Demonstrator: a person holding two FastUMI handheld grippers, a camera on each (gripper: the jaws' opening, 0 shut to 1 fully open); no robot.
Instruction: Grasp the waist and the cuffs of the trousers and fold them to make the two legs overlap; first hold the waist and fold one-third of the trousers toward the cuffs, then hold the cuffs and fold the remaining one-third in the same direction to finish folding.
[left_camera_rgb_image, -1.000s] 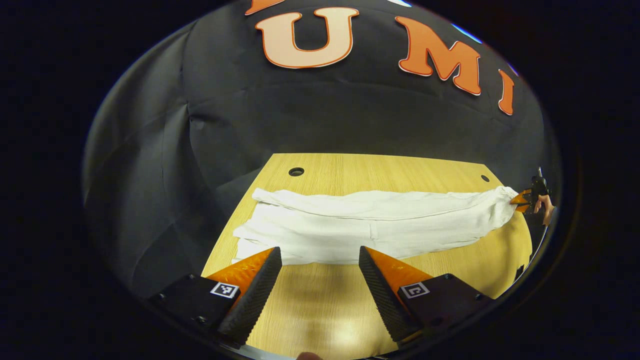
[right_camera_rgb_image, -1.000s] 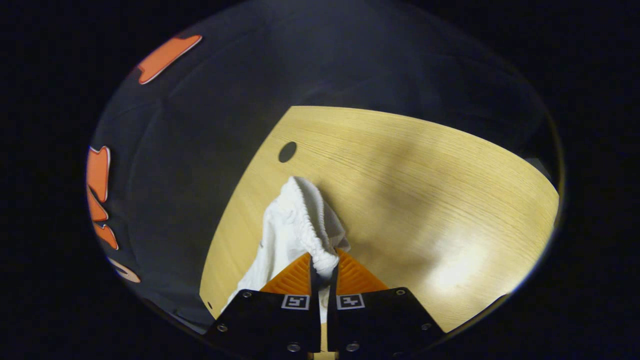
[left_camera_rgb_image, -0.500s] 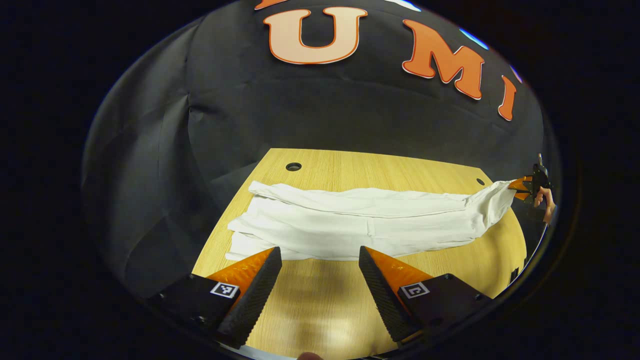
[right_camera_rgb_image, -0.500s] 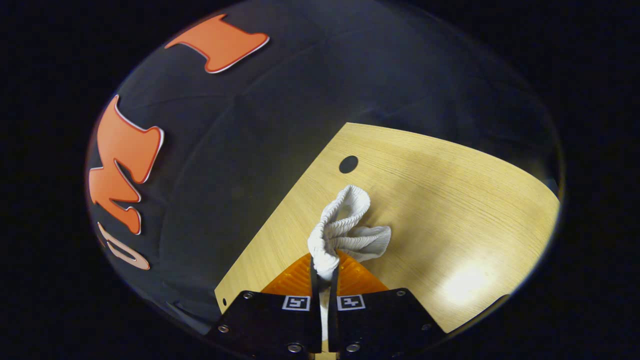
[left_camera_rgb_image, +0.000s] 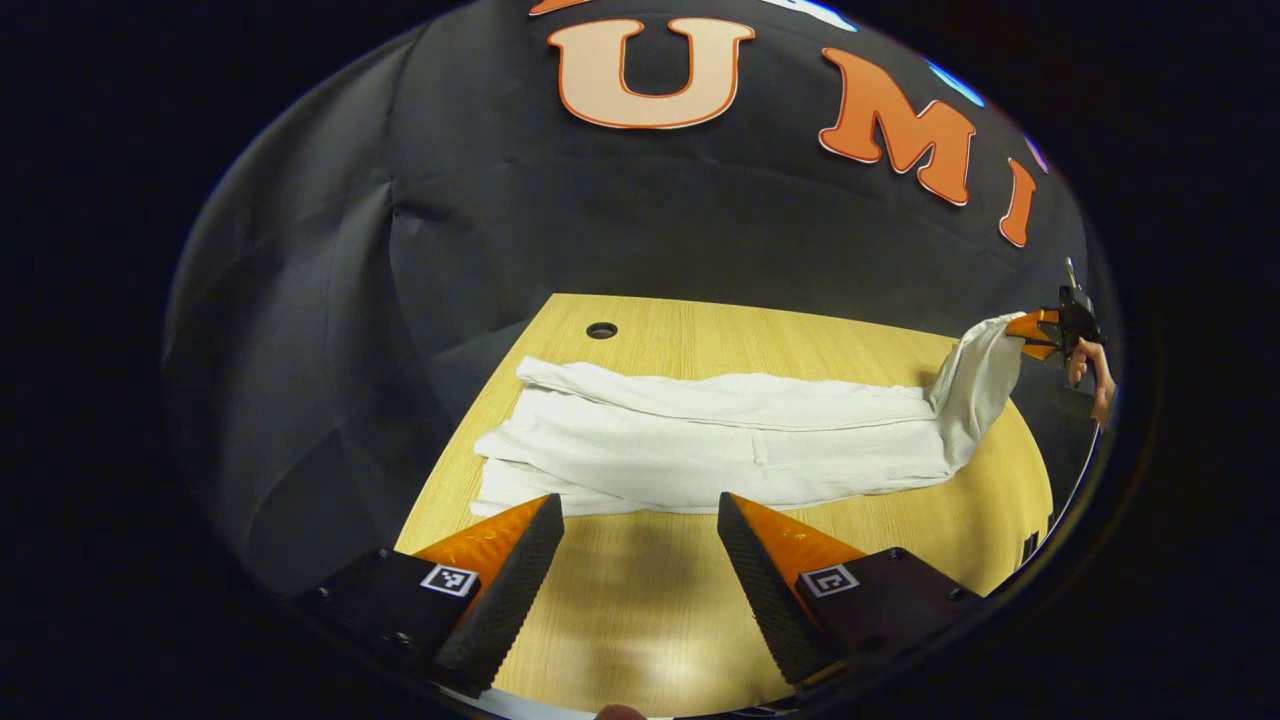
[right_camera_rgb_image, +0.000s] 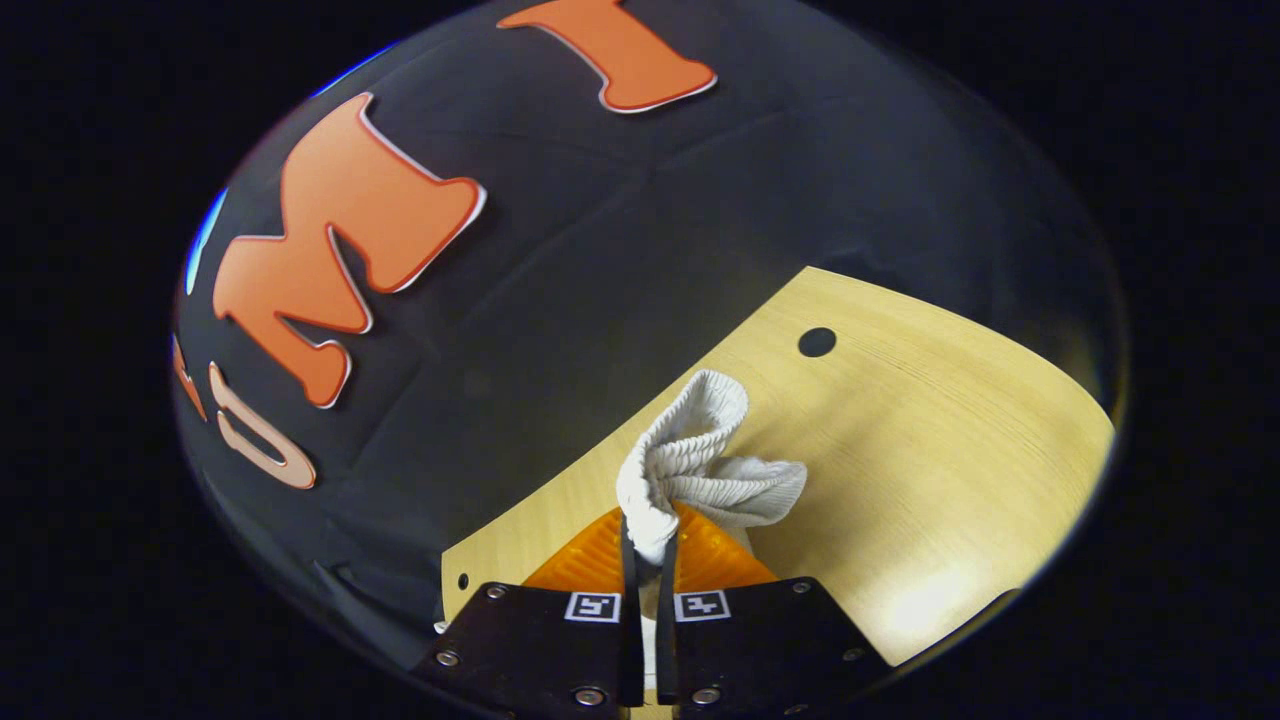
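As seen from left gripper view: white trousers (left_camera_rgb_image: 720, 455) laid lengthwise across wooden table (left_camera_rgb_image: 640, 600), legs overlapped. Left gripper (left_camera_rgb_image: 640, 540) w/ fingers spread apart, hovering at table's near edge just short of trousers, gripping nothing. Right gripper (left_camera_rgb_image: 1035, 333) at table's far right, lifting waist end.

Right gripper view: right gripper (right_camera_rgb_image: 648, 548) clamped on bunched elastic waistband (right_camera_rgb_image: 690, 465), raised above table (right_camera_rgb_image: 960, 450).

Wooden table (left_camera_rgb_image: 700, 610), round hole (left_camera_rgb_image: 601, 330) near far edge.
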